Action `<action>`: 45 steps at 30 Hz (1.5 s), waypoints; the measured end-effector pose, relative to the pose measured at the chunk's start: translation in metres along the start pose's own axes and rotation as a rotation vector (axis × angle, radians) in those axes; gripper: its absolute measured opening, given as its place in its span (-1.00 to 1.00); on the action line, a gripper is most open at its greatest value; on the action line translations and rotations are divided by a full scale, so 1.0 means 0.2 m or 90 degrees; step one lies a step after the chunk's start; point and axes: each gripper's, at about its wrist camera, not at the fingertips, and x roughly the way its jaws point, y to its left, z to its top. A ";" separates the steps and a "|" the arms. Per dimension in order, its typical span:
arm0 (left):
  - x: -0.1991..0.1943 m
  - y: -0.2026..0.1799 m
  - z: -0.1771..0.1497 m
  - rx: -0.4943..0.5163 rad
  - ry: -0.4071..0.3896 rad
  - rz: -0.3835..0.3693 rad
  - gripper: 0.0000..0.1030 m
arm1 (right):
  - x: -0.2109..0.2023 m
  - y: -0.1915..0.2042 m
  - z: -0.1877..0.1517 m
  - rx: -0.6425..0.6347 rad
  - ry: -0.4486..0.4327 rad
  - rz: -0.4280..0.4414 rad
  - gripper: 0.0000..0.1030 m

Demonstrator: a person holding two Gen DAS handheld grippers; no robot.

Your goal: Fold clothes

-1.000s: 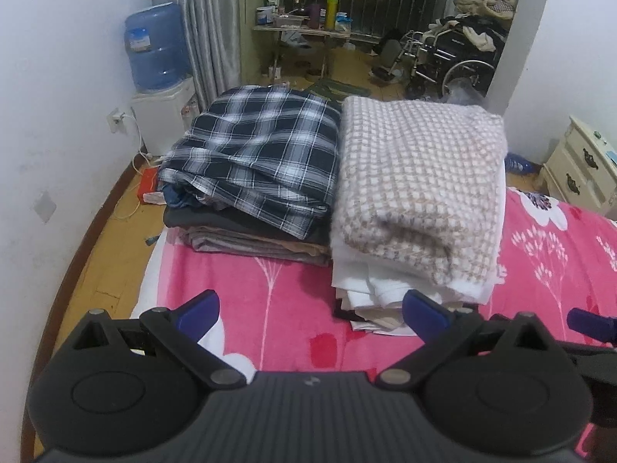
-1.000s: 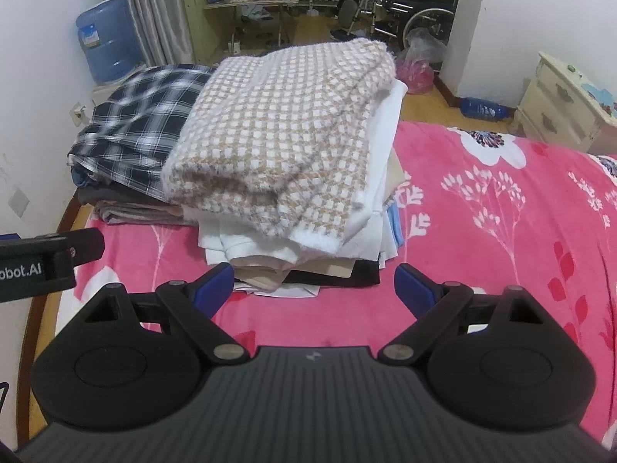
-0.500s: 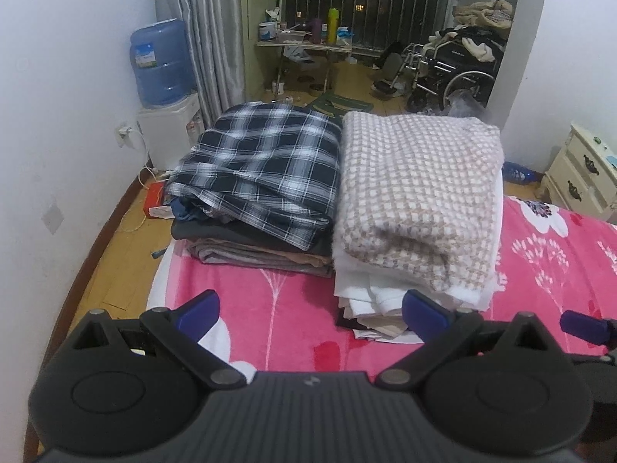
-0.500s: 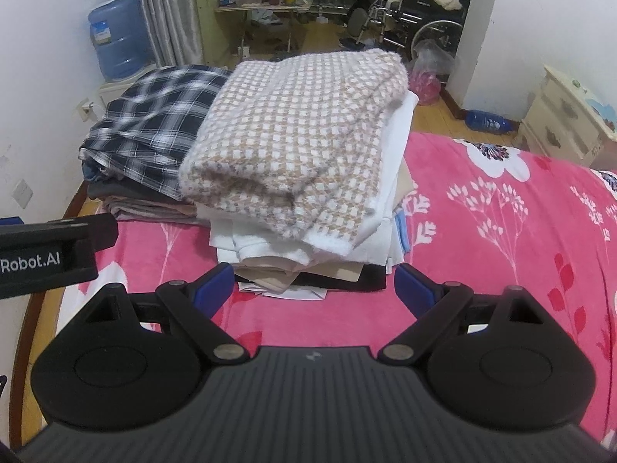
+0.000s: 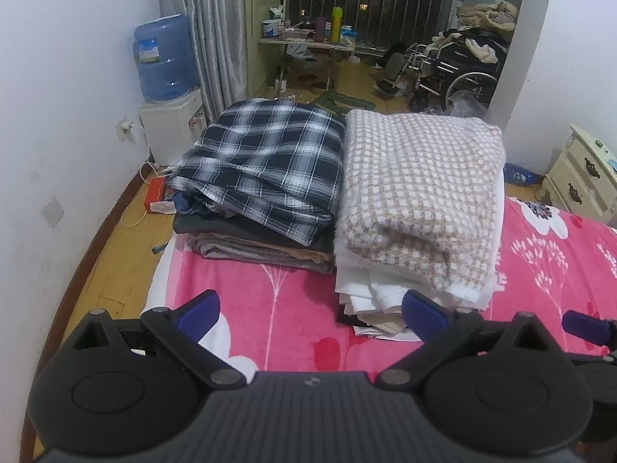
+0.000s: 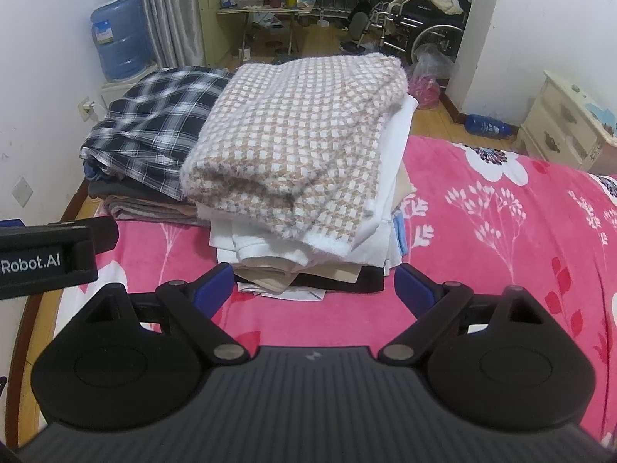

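Nearest the cameras, the left gripper (image 5: 310, 312) hangs over the pink floral blanket (image 5: 277, 308) with its blue pads spread wide and nothing between them. The right gripper (image 6: 314, 285) is the same: jaws wide apart, empty, aimed down at the near foot of the right-hand pile. Neither touches cloth.

Just past the fingertips stands the taller stack of folded clothes (image 6: 293, 258): dark, beige and white layers, topped by a beige-and-white checked knit sweater (image 6: 300, 146) whose near fold sags out over the layers beneath. Touching it on the left is a lower stack topped by a navy plaid shirt (image 5: 266, 162), resting on grey and brown garments.

The likeliest trouble, as I judge it, is the tall pile. Its layers are uneven and the blanket under it is soft, so a nudge from either gripper at the base, or a pinch that catches only the overhanging sweater edge, could drag that top piece off and undo its fold, or tip the white layers toward the open bed on the right. A grab through several layers at once would lift more than one garment.

The plaid stack sits at the far left corner of the bed; a push that way could spill it to the wooden floor (image 5: 127, 254), beside the water dispenser (image 5: 169, 115).
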 end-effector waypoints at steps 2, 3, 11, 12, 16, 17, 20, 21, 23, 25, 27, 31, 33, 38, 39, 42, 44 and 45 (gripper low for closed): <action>0.00 0.00 0.00 -0.002 0.001 0.000 0.96 | 0.00 0.00 0.00 0.000 0.001 0.001 0.75; 0.00 0.00 -0.01 -0.002 0.002 0.000 0.96 | 0.00 0.00 -0.01 -0.001 0.002 0.001 0.75; 0.01 0.00 -0.02 -0.001 0.008 0.000 0.96 | 0.00 0.01 -0.01 -0.001 0.002 0.000 0.75; 0.01 0.00 -0.02 -0.001 0.008 -0.001 0.96 | 0.00 0.01 -0.01 -0.001 0.002 0.000 0.75; 0.01 0.00 -0.02 -0.002 0.009 -0.001 0.96 | 0.00 0.01 -0.01 -0.001 0.002 0.000 0.75; 0.02 0.00 -0.02 -0.002 0.010 0.000 0.96 | 0.01 0.01 -0.01 0.000 0.003 0.001 0.75; 0.02 0.00 -0.02 -0.004 0.012 0.002 0.97 | 0.01 0.01 -0.01 -0.001 0.004 0.001 0.75; 0.02 0.00 -0.02 -0.004 0.012 0.002 0.97 | 0.01 0.01 -0.01 -0.001 0.005 0.001 0.75; 0.02 0.00 -0.02 -0.004 0.013 0.003 0.97 | 0.01 0.01 -0.01 -0.001 0.005 0.001 0.75; 0.02 0.00 -0.02 -0.004 0.014 0.004 0.97 | 0.01 0.01 -0.01 0.000 0.005 0.001 0.76; 0.02 0.00 -0.02 -0.005 0.015 0.004 0.97 | 0.01 0.01 -0.01 0.000 0.005 0.000 0.76; 0.03 0.00 -0.02 -0.006 0.018 0.006 0.97 | 0.01 0.03 -0.01 0.003 0.004 -0.001 0.76; 0.03 0.00 -0.02 -0.006 0.019 0.006 0.97 | 0.01 0.03 -0.01 0.001 0.003 -0.001 0.76; 0.04 0.00 -0.02 -0.007 0.019 0.009 0.97 | 0.01 0.03 0.00 0.002 0.005 0.001 0.76; 0.04 0.01 -0.02 -0.007 0.019 0.010 0.97 | 0.02 0.03 0.00 0.002 0.005 0.002 0.76; 0.04 0.01 -0.02 -0.012 0.020 0.010 0.97 | 0.02 0.03 0.00 0.001 0.006 0.002 0.76; 0.05 0.02 -0.02 -0.014 0.022 0.011 0.97 | 0.02 0.03 0.00 -0.002 0.008 0.001 0.76; 0.05 0.02 -0.02 -0.015 0.023 0.012 0.97 | 0.02 0.03 0.00 -0.003 0.008 0.001 0.76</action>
